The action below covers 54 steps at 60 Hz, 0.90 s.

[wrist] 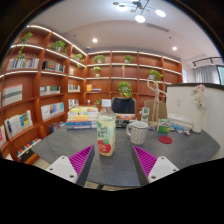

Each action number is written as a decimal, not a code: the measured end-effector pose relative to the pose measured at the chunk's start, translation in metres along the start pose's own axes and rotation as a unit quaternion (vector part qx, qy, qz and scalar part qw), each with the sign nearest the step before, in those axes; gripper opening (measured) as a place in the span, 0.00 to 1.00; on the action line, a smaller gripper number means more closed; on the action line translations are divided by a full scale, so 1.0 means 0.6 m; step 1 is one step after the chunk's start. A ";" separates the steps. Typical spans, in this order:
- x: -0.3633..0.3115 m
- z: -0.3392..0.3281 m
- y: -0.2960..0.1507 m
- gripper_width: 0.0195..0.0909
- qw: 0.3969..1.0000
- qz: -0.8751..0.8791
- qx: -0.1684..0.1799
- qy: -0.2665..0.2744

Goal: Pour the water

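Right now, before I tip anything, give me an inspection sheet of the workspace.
Surface: grey table, mostly bare near the tongs.
Job's things: printed cup stands between the fingers, gaps either side; white mug just beyond, to its right.
Clutter: stacked books, red coaster, potted plant.
Grippers: tongs open, magenta pads flanking the cup.
Cables: nothing seen.
Surroundings: wooden bookshelves, ceiling lights.
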<state>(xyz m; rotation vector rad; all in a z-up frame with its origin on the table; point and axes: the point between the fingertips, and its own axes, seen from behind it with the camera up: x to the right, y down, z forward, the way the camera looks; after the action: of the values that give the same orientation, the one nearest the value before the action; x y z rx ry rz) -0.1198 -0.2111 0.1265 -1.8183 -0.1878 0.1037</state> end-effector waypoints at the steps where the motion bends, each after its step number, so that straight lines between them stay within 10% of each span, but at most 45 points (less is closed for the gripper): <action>1: -0.022 0.034 0.018 0.78 1.000 0.005 0.001 0.005; 32: -0.055 0.262 -0.039 0.78 0.997 0.046 0.034 0.054; 40: -0.047 0.286 -0.035 0.43 0.997 0.035 0.035 0.065; 54: -0.049 0.291 -0.038 0.24 0.996 0.041 0.054 0.050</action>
<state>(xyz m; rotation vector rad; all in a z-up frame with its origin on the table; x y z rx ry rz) -0.1803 -0.0448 0.1032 -1.7189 -0.0369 0.0787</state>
